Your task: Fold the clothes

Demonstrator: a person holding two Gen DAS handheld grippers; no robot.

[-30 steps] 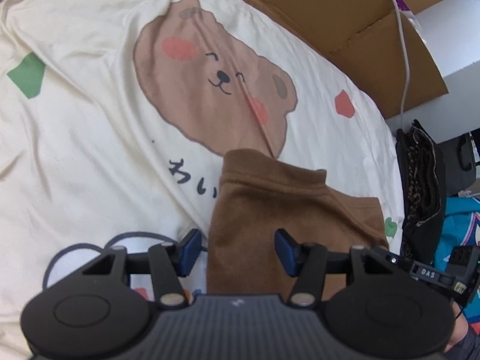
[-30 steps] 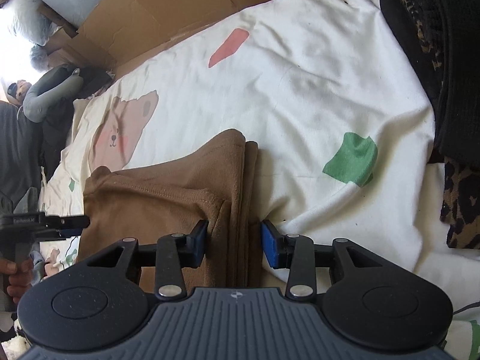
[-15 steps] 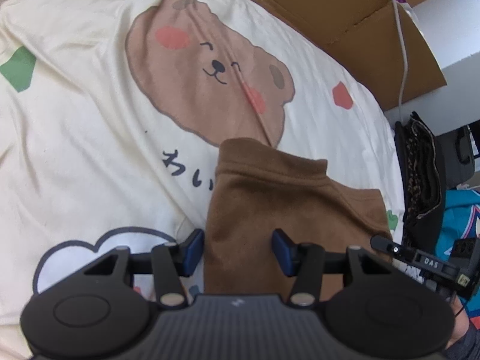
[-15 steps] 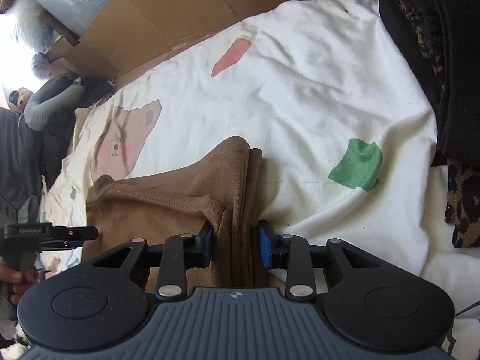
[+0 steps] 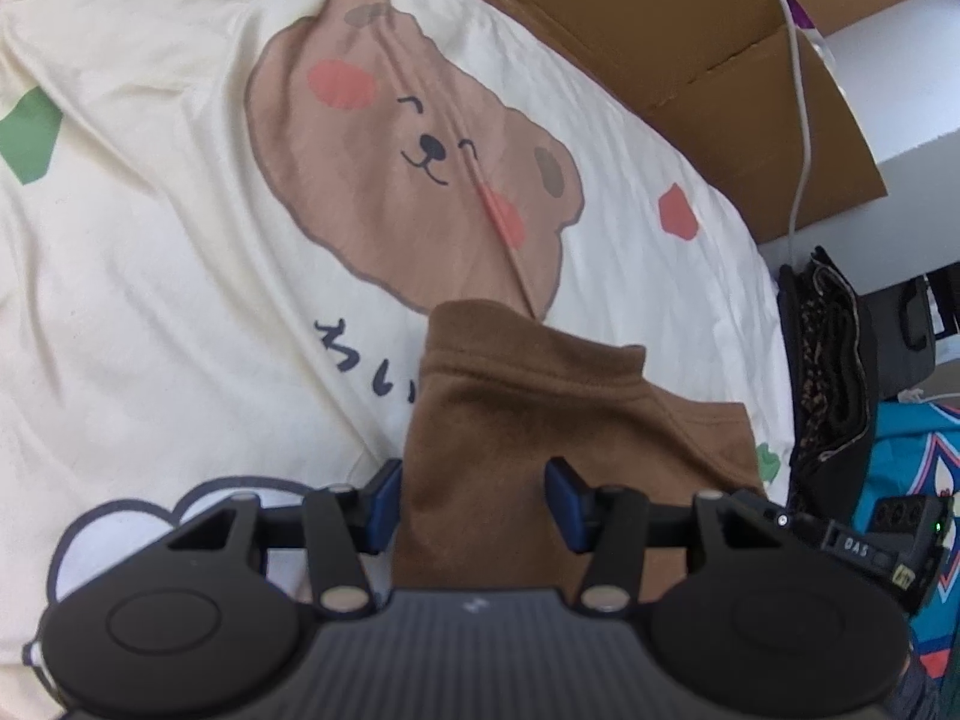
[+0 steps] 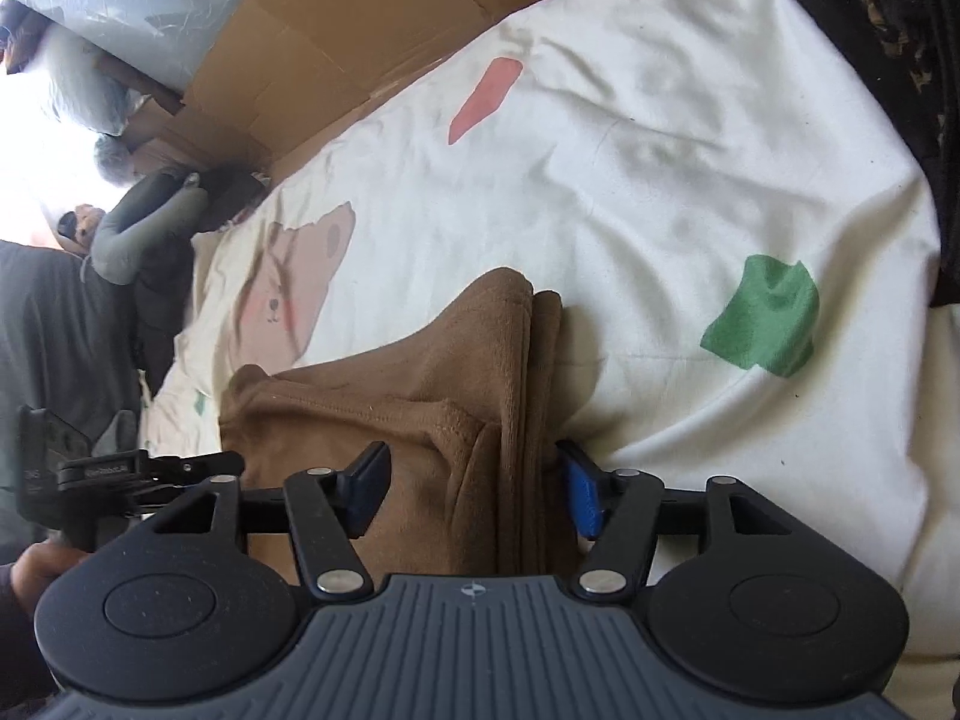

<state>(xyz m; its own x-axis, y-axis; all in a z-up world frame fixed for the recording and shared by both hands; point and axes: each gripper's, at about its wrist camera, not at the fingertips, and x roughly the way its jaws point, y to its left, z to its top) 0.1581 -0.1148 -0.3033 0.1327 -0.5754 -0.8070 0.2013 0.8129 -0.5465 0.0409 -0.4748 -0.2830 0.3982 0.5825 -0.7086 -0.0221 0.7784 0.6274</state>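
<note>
- Bedsheet (image 5: 180, 276): cream, printed with a bear face, coloured patches and script; it covers the whole work surface and is creased in places.
- Cardboard sheets (image 5: 690, 48): flattened, along the far edge of the sheet, with a white cable (image 5: 801, 120) running down over them.
- Dark clothing pile (image 6: 888, 60): black and leopard-print, at the right border of the sheet, well apart from the work; a teal garment (image 5: 912, 450) lies beyond it.
- Brown garment (image 6: 384, 396): soft knit, lying on the sheet near its middle, already doubled into a compact block; several layered edges stack along its right side and a stitched hem runs across the top.
- Left gripper (image 5: 474, 501): fingers spread wide, straddling the near left portion of the garment, pads not pressing cloth.
- Right gripper (image 6: 474, 489): fingers spread wide, one pad over the top layer, the other just beside the stacked right edge; gripping nothing.
- Step in hand, as a judgement: both tools stand parted over a folded block, which fits either a release after laying a fold or a placing for a fresh pinch; the views do not settle which.
- Next move: any further fold would call for pinching all stacked layers together, or they could splay.
- Obstructions: none on the sheet near the garment; whether the underside layers lie flat is probably not visible here.
</note>
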